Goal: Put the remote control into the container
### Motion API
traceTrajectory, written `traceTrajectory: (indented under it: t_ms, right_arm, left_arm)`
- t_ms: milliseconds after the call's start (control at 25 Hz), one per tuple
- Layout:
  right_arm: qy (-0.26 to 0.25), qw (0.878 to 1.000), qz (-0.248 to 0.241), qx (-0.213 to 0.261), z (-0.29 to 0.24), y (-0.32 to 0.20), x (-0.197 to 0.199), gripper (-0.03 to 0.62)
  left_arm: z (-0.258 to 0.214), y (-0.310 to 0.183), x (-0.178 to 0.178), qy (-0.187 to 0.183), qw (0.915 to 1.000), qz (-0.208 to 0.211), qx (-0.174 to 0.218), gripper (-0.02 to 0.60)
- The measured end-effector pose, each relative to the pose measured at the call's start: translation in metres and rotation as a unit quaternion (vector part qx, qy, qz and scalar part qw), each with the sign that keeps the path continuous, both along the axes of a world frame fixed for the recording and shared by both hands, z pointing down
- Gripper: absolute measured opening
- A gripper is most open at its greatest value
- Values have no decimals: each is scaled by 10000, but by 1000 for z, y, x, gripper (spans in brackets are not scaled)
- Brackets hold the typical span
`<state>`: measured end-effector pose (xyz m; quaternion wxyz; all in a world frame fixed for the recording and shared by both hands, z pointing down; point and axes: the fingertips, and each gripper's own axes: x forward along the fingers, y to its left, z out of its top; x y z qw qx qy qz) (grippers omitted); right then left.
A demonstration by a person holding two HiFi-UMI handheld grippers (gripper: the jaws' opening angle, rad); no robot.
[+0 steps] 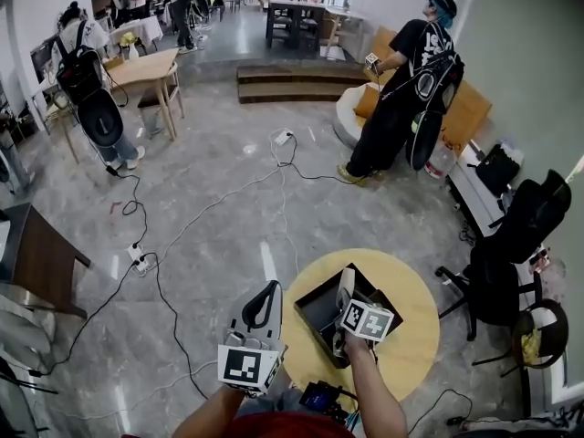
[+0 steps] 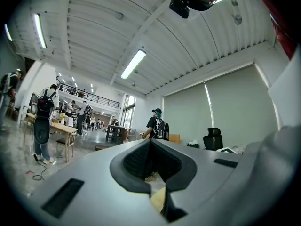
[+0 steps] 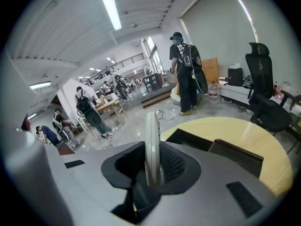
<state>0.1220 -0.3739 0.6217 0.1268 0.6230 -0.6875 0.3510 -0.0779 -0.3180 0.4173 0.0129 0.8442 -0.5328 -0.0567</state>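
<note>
A white remote control (image 1: 346, 281) stands edge-on between the jaws of my right gripper (image 1: 348, 297), which is shut on it. In the right gripper view the remote (image 3: 152, 142) rises thin and upright from the right gripper (image 3: 151, 166). It hangs over the open black container (image 1: 315, 306) on the round yellow table (image 1: 412, 336); the container (image 3: 214, 147) lies just ahead and right of the jaws. My left gripper (image 1: 268, 290) is off the table's left edge over the floor, pointing away, jaws together and empty. The left gripper (image 2: 150, 147) faces the room.
A person in black with a backpack (image 1: 409, 89) stands across the floor. Cables and a power strip (image 1: 139, 255) lie on the floor to the left. A black office chair (image 1: 497, 276) stands right of the table. A wooden table (image 1: 146, 69) is far left.
</note>
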Motion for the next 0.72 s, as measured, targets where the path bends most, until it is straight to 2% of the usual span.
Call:
traceTrajectory:
  t_ms: [520,720]
  right_arm:
    - [462,9932,172,-1053,79,1,4,115]
    - [754,9891,-54,-1263,86,-3,-4,115]
  left_arm:
    - [3,9,-11,-55,9999,-114,-26,15]
    - [3,12,-18,-22,9999,-156,-53,15]
